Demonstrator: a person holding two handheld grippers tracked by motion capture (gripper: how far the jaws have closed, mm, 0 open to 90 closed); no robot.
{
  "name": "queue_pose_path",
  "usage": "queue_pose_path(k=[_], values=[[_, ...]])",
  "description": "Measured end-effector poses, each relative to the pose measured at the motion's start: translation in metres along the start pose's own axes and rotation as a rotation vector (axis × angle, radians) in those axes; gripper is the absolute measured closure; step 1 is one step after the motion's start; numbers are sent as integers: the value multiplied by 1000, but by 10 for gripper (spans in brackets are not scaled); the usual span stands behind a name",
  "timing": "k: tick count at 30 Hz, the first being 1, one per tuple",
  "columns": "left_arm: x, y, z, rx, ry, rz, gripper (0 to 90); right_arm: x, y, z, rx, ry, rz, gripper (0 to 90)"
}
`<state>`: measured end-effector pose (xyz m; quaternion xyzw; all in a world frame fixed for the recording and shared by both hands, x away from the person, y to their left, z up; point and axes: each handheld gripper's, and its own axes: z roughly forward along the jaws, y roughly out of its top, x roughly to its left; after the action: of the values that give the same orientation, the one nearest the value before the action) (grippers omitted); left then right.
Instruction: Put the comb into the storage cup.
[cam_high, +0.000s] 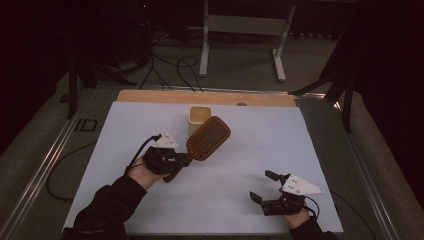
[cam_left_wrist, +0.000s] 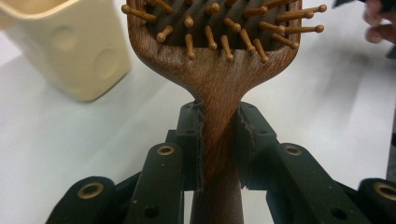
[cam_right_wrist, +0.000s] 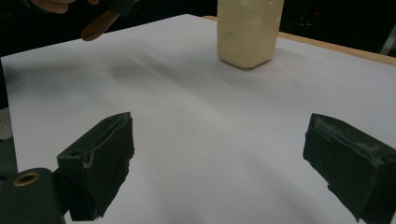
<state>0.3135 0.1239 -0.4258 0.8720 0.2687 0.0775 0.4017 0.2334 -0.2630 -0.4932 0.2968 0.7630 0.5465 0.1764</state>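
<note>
Two jaws of the left hand-held gripper (cam_left_wrist: 219, 140) clamp the hairbrush (cam_left_wrist: 219, 70) handle.

Hairbrush (cam_left_wrist: 219, 70) head is cut off by the top edge in the left gripper view, and its handle's lower end is hidden between the left tongs (cam_left_wrist: 219, 140), whose pads press on the neck. Cream cup (cam_right_wrist: 247, 30) loses its rim past the top edge in the right gripper view; in the high view the brush head covers the cup's lower right side. Right tongs (cam_right_wrist: 219, 158): right jaw clipped at the frame's corner, and the far hand at top left is mostly out of frame.
</note>
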Motion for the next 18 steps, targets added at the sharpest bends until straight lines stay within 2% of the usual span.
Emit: queue_pose_path(k=[3, 8, 13, 18], values=[[-4, -4, 2, -13, 1, 6, 744, 0, 0, 0, 1, 2, 0, 85], [-8, -13, 8, -47, -21, 8, 744, 0, 1, 0, 5, 4, -7, 84], [-13, -22, 13, -76, 3, 22, 744, 0, 2, 0, 2, 4, -8, 85], [-13, -33, 15, -117, 8, -18, 743, 0, 2, 0, 2, 2, -6, 85]])
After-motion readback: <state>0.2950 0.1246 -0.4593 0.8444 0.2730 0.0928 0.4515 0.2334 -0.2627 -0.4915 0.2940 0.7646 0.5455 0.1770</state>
